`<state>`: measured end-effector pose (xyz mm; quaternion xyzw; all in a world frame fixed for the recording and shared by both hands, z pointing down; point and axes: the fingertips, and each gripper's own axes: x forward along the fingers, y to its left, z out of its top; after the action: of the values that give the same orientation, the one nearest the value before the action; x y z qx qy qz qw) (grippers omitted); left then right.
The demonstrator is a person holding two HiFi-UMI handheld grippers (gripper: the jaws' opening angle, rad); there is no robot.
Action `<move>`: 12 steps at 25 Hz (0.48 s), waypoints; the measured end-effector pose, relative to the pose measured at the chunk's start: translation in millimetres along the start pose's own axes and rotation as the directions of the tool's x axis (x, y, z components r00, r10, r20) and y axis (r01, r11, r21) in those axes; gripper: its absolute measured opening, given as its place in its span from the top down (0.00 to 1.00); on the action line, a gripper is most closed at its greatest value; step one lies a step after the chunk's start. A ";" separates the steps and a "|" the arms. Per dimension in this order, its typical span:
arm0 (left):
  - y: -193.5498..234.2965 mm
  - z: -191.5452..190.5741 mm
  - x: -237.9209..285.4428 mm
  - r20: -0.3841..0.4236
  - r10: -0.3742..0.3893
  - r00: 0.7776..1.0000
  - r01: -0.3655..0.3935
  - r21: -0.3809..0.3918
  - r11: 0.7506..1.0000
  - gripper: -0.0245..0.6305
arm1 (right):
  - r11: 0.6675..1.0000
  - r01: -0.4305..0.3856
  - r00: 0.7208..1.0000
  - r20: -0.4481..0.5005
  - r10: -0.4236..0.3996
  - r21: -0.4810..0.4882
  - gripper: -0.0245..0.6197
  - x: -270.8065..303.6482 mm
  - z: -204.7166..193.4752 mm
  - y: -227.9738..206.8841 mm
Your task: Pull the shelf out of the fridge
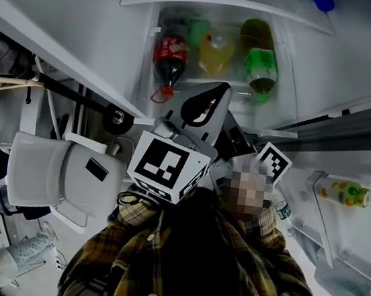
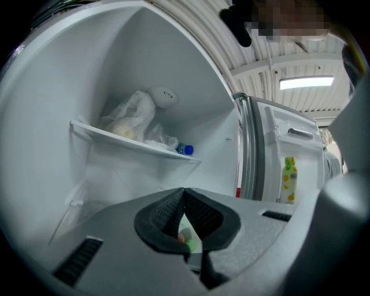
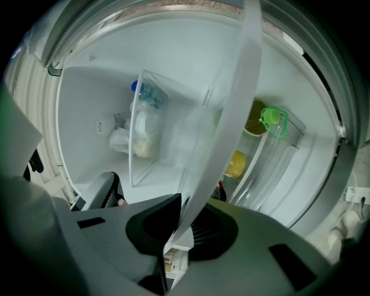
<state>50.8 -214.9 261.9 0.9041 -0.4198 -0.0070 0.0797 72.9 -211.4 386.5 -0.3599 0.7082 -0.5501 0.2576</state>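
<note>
The shelf (image 3: pixel 231 115) is sitting in the open fridge, and its white front edge is running up between the right gripper's jaws. The right gripper (image 3: pixel 184 222) is pinching that edge. The left gripper (image 2: pixel 184 193) is hanging near it, jaws pressed together on nothing. Lower in the fridge, a red bottle (image 1: pixel 169 57), a yellow bottle (image 1: pixel 215 52) and a green bottle (image 1: pixel 259 62) are lying side by side. A bag (image 2: pixel 130 118) is resting on the upper shelf (image 2: pixel 133 141).
</note>
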 end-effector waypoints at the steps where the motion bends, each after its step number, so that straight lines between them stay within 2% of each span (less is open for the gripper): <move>1: -0.5 0.2 -0.3 -0.001 -0.001 1.000 0.001 0.001 1.000 0.96 | 1.000 0.000 1.000 -0.002 0.000 0.001 0.90 -1.2 -1.0 0.2; 12: -9.7 0.5 -3.0 -0.002 -0.011 1.000 0.011 0.011 1.000 0.96 | 1.000 -0.002 1.000 -0.013 0.002 -0.001 0.90 -12.4 -8.8 1.3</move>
<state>56.1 -206.5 259.8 0.9068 -0.4147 -0.0042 0.0751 73.4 -196.2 387.2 -0.3559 0.7104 -0.5518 0.2532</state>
